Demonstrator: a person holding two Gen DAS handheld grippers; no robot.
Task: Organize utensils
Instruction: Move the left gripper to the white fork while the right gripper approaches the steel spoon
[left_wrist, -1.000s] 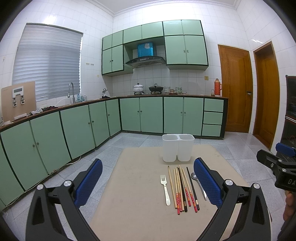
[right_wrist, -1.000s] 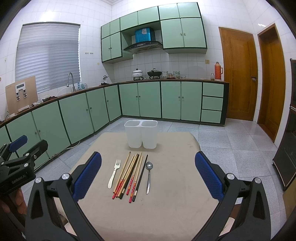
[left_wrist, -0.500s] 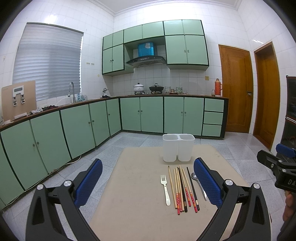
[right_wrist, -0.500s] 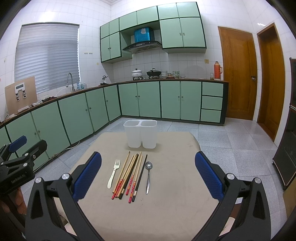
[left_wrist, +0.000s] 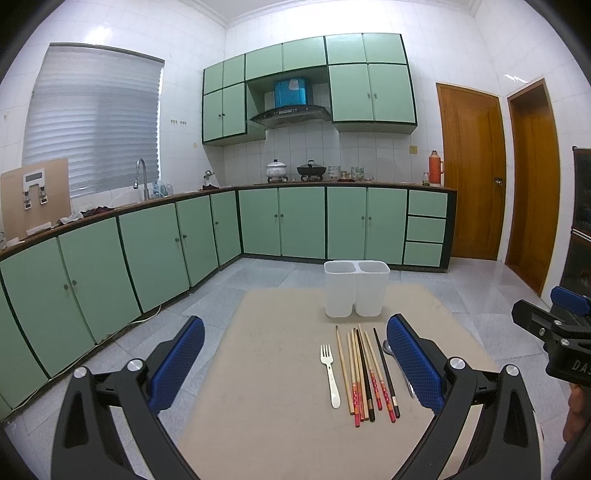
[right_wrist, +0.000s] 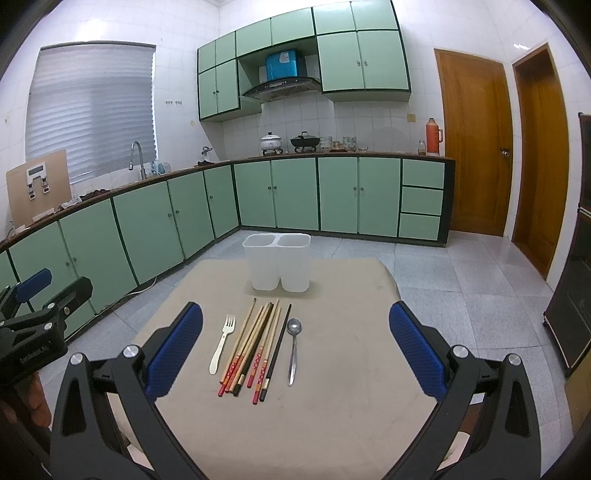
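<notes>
nothing moved: both grippers (left_wrist: 295, 363) (right_wrist: 295, 349) still wide, utensils (right_wrist: 255, 347) untouched.

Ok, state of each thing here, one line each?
Left tongs: open, holding nothing.
Right tongs: open, holding nothing.
Holder: upright, both compartments look empty.
Fork: flat on table.
Chopsticks: flat, bunched.
Spoon: flat, bowl toward holder.

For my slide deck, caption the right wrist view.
Open right gripper above fork, chopsticks, spoon; two-bin holder behind.
</notes>
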